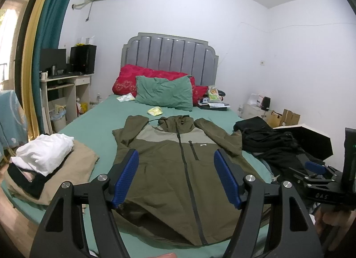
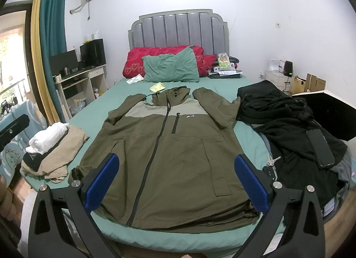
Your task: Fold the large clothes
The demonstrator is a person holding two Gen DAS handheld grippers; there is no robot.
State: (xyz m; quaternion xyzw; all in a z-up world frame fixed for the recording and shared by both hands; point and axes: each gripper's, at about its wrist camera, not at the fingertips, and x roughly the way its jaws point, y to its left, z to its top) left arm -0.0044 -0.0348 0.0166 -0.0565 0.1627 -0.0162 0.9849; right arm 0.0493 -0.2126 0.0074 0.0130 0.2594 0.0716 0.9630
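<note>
Both tongs, left (image 1: 175,177) and right (image 2: 176,183), hung released and empty above the near hem of the jacket (image 2: 164,144). It lay flat, zipped, front up on the bed (image 2: 106,95), long axis running near to far, hood toward the pillows. Each tong sat about equally close to its own hem corner.

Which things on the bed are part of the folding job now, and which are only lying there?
For the job:
- olive jacket, spread flat, zipped
- left gripper, open
- right gripper, open

Lying about:
- folded pile with white cloth
- black clothes heap
- phone
- keys
- green pillow
- red pillow
- yellow packet
</note>
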